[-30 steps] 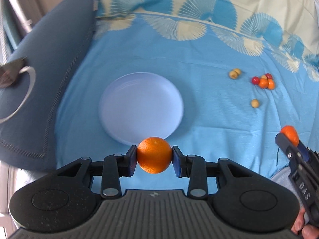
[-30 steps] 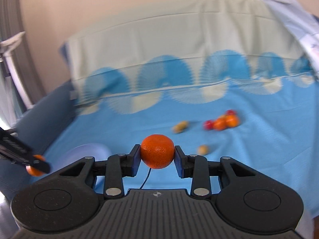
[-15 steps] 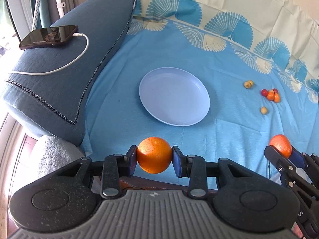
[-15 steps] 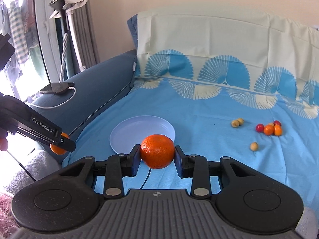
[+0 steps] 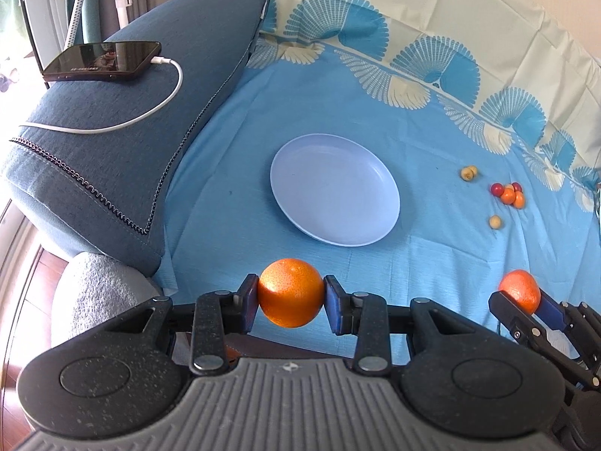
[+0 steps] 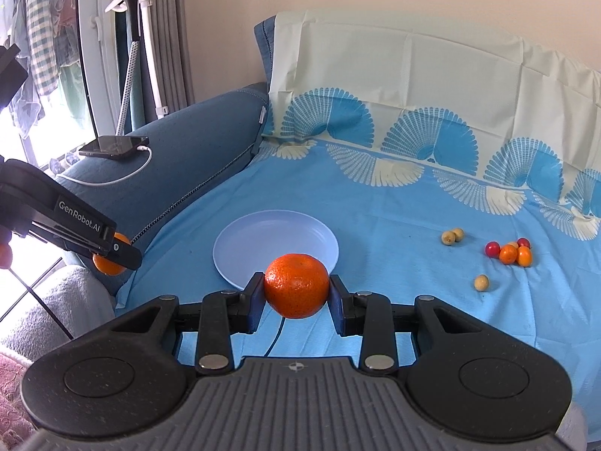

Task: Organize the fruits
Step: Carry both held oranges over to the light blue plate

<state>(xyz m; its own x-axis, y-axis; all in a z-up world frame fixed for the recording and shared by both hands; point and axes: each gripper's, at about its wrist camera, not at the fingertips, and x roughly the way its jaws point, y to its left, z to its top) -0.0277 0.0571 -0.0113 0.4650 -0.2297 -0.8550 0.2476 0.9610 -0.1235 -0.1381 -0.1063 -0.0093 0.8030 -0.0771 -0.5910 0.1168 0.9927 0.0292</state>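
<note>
My left gripper (image 5: 291, 298) is shut on an orange (image 5: 290, 292), held above the near edge of the blue cloth. My right gripper (image 6: 296, 293) is shut on a darker tangerine (image 6: 296, 285), also held above the cloth's near edge. An empty pale blue plate (image 5: 334, 188) lies on the cloth ahead of both; it also shows in the right wrist view (image 6: 276, 242). Small fruits lie to the right: a red and orange cluster (image 6: 511, 251), two yellowish ones (image 6: 452, 236) and a single one (image 6: 481, 282). The right gripper shows in the left view (image 5: 526, 312), the left one in the right view (image 6: 112, 251).
A blue sofa armrest (image 5: 124, 143) stands at the left with a phone (image 5: 101, 61) and white charging cable (image 5: 142, 116) on it. A cream and blue patterned cloth covers the backrest (image 6: 413, 86). A garment steamer pole (image 6: 131, 49) stands by the window.
Both grippers have pulled back and risen from the plate, each keeping its fruit. The plate now looks smaller and farther ahead, and the armrest with the phone has come into view.
</note>
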